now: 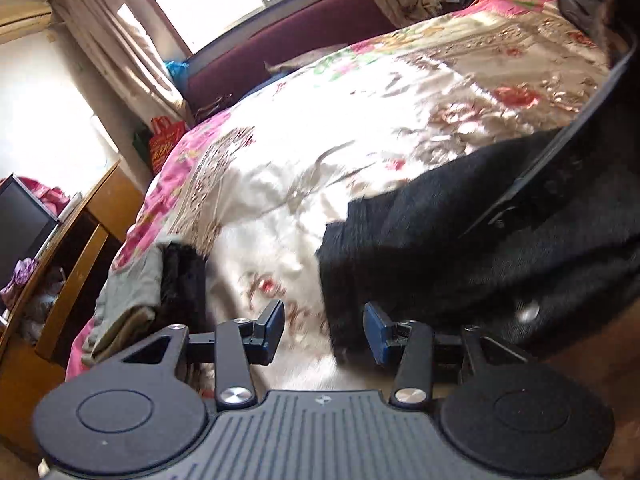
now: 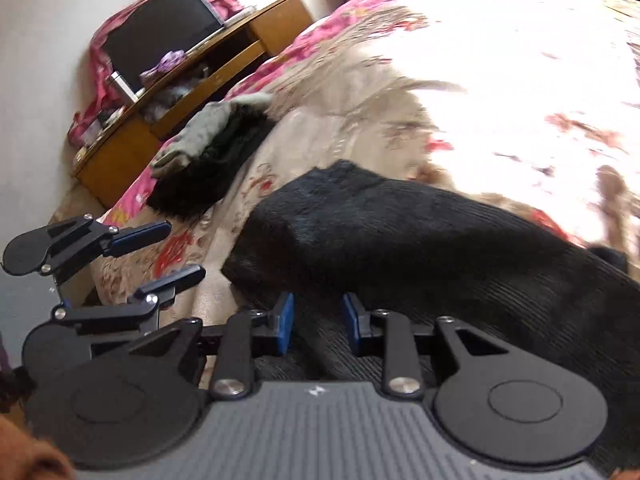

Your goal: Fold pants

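Observation:
Black ribbed pants (image 1: 460,240) lie on the floral bedspread (image 1: 360,100) near the bed's front edge, and also fill the right wrist view (image 2: 420,248). My left gripper (image 1: 324,330) is open and empty, just left of the pants' near end; its right finger (image 1: 376,332) is at the fabric's edge. It also shows at the left of the right wrist view (image 2: 180,252), open. My right gripper (image 2: 316,322) is open, low over the pants with dark fabric between its blue pads (image 2: 284,320), which are apart.
A pile of grey and black clothes (image 2: 216,148) lies at the bed's left edge, also in the left wrist view (image 1: 160,292). A wooden desk (image 2: 132,136) with a dark monitor (image 2: 160,32) stands beside the bed. A window and curtains (image 1: 132,40) are beyond.

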A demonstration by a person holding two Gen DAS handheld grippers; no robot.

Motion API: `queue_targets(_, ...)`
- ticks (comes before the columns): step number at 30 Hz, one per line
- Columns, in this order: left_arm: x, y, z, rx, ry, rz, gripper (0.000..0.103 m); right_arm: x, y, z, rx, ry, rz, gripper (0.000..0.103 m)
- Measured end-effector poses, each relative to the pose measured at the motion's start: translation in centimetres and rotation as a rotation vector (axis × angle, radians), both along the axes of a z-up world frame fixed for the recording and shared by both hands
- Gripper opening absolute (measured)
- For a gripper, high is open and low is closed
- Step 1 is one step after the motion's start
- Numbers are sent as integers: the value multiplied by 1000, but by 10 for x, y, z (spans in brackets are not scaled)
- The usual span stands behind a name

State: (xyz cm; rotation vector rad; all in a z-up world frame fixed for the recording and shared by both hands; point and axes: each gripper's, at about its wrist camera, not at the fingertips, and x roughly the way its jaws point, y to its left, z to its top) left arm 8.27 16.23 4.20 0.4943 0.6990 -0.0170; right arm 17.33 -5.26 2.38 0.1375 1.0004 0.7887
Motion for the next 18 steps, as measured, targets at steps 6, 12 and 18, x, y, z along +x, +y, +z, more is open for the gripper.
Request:
queue_targets(6, 28, -78, -10, -83, -21, -217, 58, -24, -148, 5, -167, 18, -413, 37)
queue_targets(12, 26, -141, -59, 6, 128, -290, 55, -20, -242, -45, -8, 214, -595, 41)
queue_targets(18, 28, -147, -49, 44, 171, -299, 58, -19, -277, -69, 184, 257, -545, 46)
